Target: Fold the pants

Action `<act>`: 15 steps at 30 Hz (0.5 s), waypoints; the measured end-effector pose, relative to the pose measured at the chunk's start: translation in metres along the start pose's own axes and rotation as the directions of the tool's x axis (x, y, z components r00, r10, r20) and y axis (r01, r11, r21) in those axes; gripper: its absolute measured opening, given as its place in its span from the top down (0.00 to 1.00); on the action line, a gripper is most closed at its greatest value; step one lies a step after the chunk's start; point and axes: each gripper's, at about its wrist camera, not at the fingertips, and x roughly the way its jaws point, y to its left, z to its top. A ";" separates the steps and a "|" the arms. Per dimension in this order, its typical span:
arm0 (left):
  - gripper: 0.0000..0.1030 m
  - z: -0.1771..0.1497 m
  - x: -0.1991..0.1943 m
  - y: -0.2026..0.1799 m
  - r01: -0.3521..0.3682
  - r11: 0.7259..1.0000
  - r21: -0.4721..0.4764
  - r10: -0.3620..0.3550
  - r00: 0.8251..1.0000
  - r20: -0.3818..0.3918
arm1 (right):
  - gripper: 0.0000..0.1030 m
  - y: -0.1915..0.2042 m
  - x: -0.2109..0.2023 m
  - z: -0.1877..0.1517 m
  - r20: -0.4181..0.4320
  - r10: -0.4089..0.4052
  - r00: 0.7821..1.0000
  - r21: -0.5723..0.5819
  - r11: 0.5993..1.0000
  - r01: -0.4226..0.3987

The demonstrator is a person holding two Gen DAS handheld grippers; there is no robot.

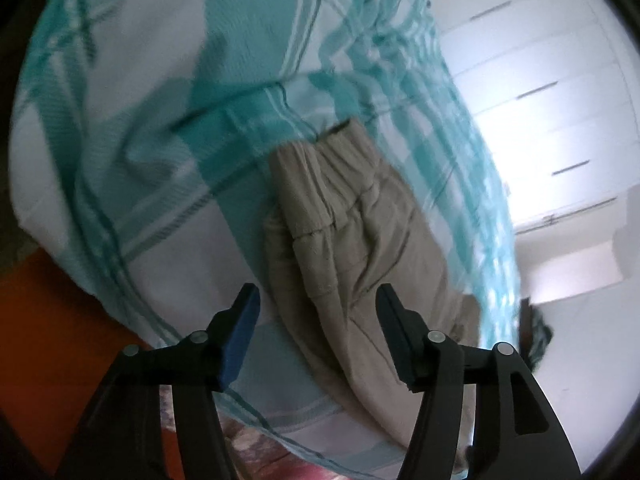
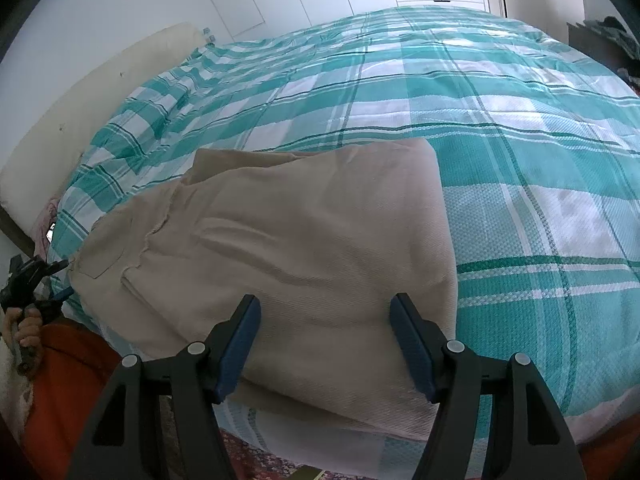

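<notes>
Folded beige pants (image 2: 304, 240) flat on teal-and-white plaid bedspread (image 2: 520, 168), near the bed's near edge, several layers stacked; elastic waistband (image 1: 344, 144) at the far end in the left wrist view, patch pocket (image 2: 100, 268) at the left end in the right wrist view.

Left gripper (image 1: 316, 320): jaws released, wide apart, nothing pinched; cloth seen between the blue pads (image 1: 240, 332) but not pressed. View motion-blurred. Right gripper (image 2: 325, 344): jaws spread, nothing grasped, above the near edge of the pants; contact with cloth cannot be told.

Around:
- cream padded headboard (image 2: 80, 140) along the left of the bed, right wrist view
- white wardrobe doors (image 1: 532, 92) with slim dark handles behind the bed
- person's hand (image 2: 24, 328) on the left gripper's grip, far left of the right wrist view
- orange fabric (image 2: 68, 380) below the bed edge
- patterned reddish rug (image 1: 272, 456) at the foot of the frame
- dark clutter (image 2: 612, 32) on a piece of furniture, far right, too small to identify

Nothing lying on top of the pants. No readable writing or labels.
</notes>
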 end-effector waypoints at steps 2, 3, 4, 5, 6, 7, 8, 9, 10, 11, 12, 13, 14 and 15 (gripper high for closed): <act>0.53 0.002 0.009 0.000 -0.004 1.000 -0.011 0.004 1.000 -0.009 | 0.34 0.000 0.000 0.000 0.001 0.000 1.000 -0.001 1.000 0.000; 0.62 0.003 0.012 0.000 0.008 1.000 -0.017 -0.008 1.000 -0.011 | 0.34 0.000 -0.001 0.000 0.001 0.000 1.000 0.000 1.000 0.000; 0.68 0.003 0.010 0.001 0.006 1.000 -0.025 -0.006 1.000 0.005 | 0.34 0.000 -0.001 0.000 0.001 0.001 1.000 0.000 1.000 -0.001; 0.80 0.001 0.013 -0.001 0.006 1.000 -0.028 -0.005 1.000 0.020 | 0.34 0.000 -0.001 0.000 0.001 0.002 1.000 0.000 1.000 -0.002; 0.82 0.001 0.011 0.000 0.020 0.999 -0.032 -0.019 1.000 0.025 | 0.34 0.001 0.000 0.000 0.001 0.003 1.000 0.000 1.000 -0.003; 0.83 0.001 0.009 0.001 0.029 0.999 -0.039 -0.028 0.999 0.033 | 0.34 0.001 0.000 0.000 0.001 0.004 1.000 -0.002 1.000 -0.004; 0.83 0.000 0.008 0.001 0.029 0.999 -0.038 -0.028 0.999 0.040 | 0.34 0.001 0.000 0.000 0.001 0.004 1.000 -0.003 1.000 -0.004; 0.83 -0.001 0.007 0.001 0.025 0.999 -0.033 -0.024 0.999 0.043 | 0.34 0.001 0.000 -0.001 0.001 0.003 1.000 -0.003 1.000 -0.003; 0.83 -0.002 0.009 -0.001 0.018 0.999 -0.029 -0.017 0.999 0.042 | 0.34 0.001 0.000 -0.001 0.001 0.001 1.000 -0.004 1.000 -0.001; 0.77 -0.002 0.011 0.000 0.013 0.999 -0.033 -0.012 0.999 0.038 | 0.34 0.002 0.000 -0.001 0.000 -0.002 1.000 -0.006 1.000 0.002; 0.75 -0.001 0.013 0.001 0.011 0.999 -0.043 -0.010 0.999 0.032 | 0.34 0.002 0.000 -0.002 0.000 -0.004 1.000 -0.007 1.000 0.004; 0.75 -0.001 0.015 0.000 0.015 0.999 -0.049 -0.013 0.999 0.031 | 0.34 0.002 0.000 -0.002 0.000 -0.006 1.000 -0.010 1.000 0.006; 0.75 0.000 0.015 0.001 0.019 0.999 -0.051 -0.017 0.999 0.032 | 0.33 0.003 0.000 -0.002 0.001 -0.008 1.000 -0.012 1.000 0.008; 0.75 -0.001 0.015 -0.001 0.018 0.999 -0.048 -0.017 0.999 0.033 | 0.33 0.003 0.000 -0.002 0.001 -0.010 1.000 -0.013 1.000 0.010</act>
